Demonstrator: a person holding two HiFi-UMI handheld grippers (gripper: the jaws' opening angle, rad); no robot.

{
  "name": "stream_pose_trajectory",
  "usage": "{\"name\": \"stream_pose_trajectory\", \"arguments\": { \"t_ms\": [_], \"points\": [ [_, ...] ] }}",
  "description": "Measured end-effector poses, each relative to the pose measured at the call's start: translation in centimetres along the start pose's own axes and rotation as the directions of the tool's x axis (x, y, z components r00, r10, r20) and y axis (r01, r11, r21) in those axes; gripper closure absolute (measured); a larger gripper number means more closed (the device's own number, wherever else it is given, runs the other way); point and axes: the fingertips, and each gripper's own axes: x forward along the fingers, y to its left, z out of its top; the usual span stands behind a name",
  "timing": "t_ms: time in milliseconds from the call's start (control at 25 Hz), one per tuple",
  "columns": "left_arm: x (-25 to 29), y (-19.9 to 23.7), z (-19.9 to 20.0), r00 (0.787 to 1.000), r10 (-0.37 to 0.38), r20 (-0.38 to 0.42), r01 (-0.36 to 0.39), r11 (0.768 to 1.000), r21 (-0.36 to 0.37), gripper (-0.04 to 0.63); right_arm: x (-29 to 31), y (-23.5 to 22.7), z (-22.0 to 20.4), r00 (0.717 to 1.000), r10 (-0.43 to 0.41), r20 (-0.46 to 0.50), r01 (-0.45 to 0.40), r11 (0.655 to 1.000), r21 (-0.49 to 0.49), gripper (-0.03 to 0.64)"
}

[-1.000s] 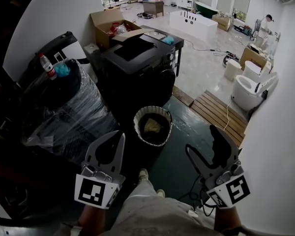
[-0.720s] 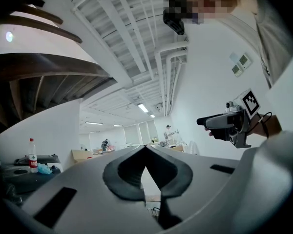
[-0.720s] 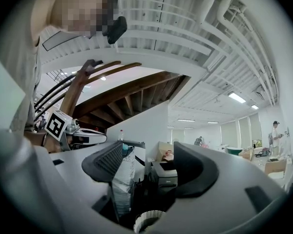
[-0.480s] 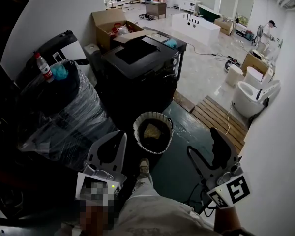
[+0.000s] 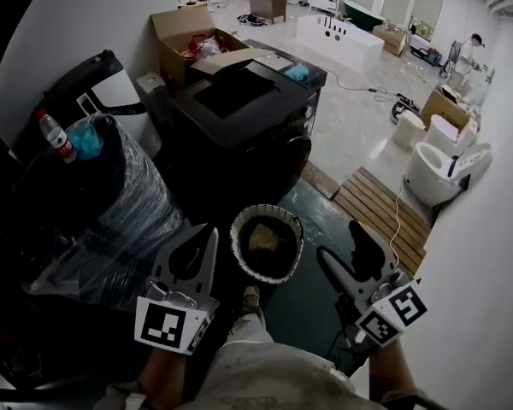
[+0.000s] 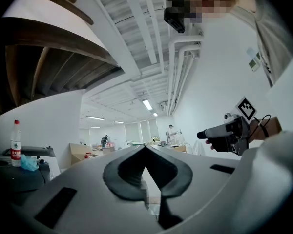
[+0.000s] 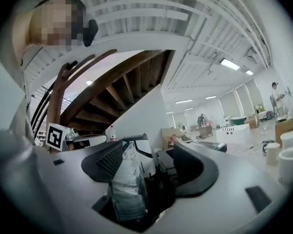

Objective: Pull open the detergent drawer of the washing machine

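The black washing machine (image 5: 239, 114) stands mid-room, its front facing right; I cannot make out its detergent drawer. It shows small beyond the right jaw in the right gripper view (image 7: 205, 145). Both grippers hang low, well short of the machine. My left gripper (image 5: 192, 250) is shut with nothing in it; in its own view the tips (image 6: 145, 150) meet. My right gripper (image 5: 346, 248) is open and empty, and the jaws stand well apart in its own view (image 7: 151, 160). The right gripper also appears in the left gripper view (image 6: 229, 130).
A woven basket (image 5: 267, 242) sits on the floor between me and the machine. A plastic-wrapped black bulk (image 5: 103, 203) with a water bottle (image 5: 58, 139) on top stands left. An open cardboard box (image 5: 184, 37) is behind; a wooden pallet (image 5: 380, 207) and toilets (image 5: 449, 165) lie right.
The machine and basket have come nearer in the picture. The right gripper has shifted left toward the basket and rolled a little. Both grippers' jaws stand as before.
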Motion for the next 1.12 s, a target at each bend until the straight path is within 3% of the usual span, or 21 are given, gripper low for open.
{"name": "stream_pose_trajectory", "arguments": {
  "t_ms": [160,400,480,680,920,1120],
  "points": [
    [3.8,3.8,-2.0,1.000,0.011,-0.022,-0.011,1.000,0.002,0.580,5.2,-3.0,-2.5,0.998,0.006,-0.056,0.001,0.992,0.123,0.298],
    [9.7,8.7,-6.0,0.996,0.002,-0.085,-0.005,0.999,-0.037,0.580,13.2,-7.0,-5.2,0.997,0.015,-0.079,0.010,0.951,0.308,0.293],
    [11.5,10.4,-7.2,0.996,-0.010,-0.083,0.009,1.000,-0.018,0.580,15.9,-8.3,-6.0,0.997,0.004,-0.076,0.024,0.934,0.357,0.293],
    [16.0,14.0,-10.0,0.994,-0.014,-0.111,0.008,0.998,-0.055,0.580,22.2,-11.2,-8.2,0.997,0.006,-0.073,0.031,0.871,0.490,0.293],
    [19.9,17.2,-13.0,0.996,0.004,-0.092,-0.010,0.998,-0.062,0.580,28.2,-13.6,-11.8,0.997,0.037,-0.069,0.016,0.765,0.644,0.288],
    [22.4,18.8,-16.4,0.994,0.009,-0.112,-0.018,0.997,-0.080,0.580,32.2,-16.1,-15.1,0.996,0.059,-0.064,0.004,0.703,0.711,0.282]
  ]
}}
